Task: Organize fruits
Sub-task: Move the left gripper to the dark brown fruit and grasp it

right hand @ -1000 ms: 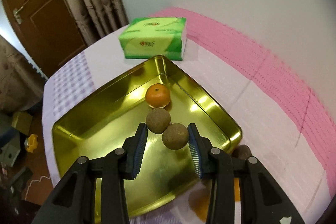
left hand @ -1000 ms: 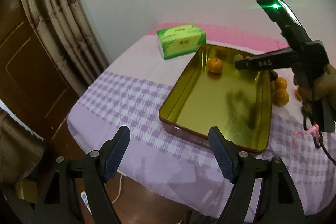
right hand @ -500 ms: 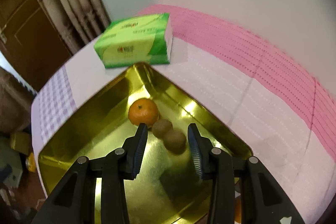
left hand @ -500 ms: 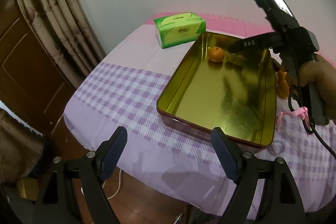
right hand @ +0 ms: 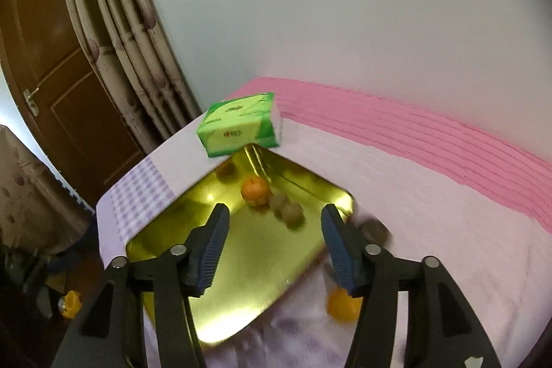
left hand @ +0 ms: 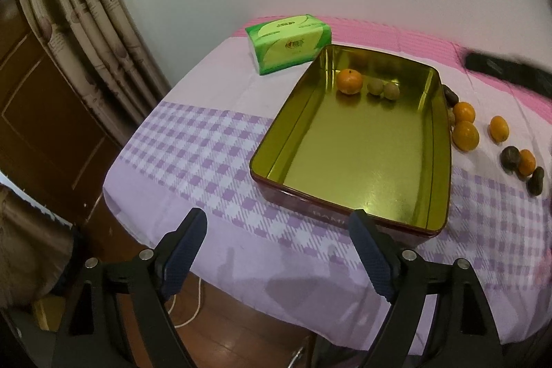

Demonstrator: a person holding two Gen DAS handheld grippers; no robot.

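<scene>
A gold tin tray (left hand: 345, 195) sits on the table. At its far end lie a tangerine (left hand: 349, 81) and two brown kiwis (left hand: 383, 89) in a row; they also show in the right wrist view (right hand: 254, 190). To the tray's right, loose tangerines (left hand: 465, 135) and dark kiwis (left hand: 510, 157) lie on the cloth. My left gripper (left hand: 276, 256) is open and empty, near the table's front edge. My right gripper (right hand: 272, 245) is open and empty, raised above the tray's near side; part of it shows blurred in the left wrist view (left hand: 507, 71).
A green tissue box (left hand: 288, 42) stands beyond the tray's far left corner. The table has a purple checked and pink cloth (left hand: 193, 140). Curtains (left hand: 86, 33) and a brown door (right hand: 69, 85) are to the left. A white wall is behind.
My right gripper let go of the second kiwi in the tray, opened wider and pulled back up and to the right. My left gripper drew back slightly.
</scene>
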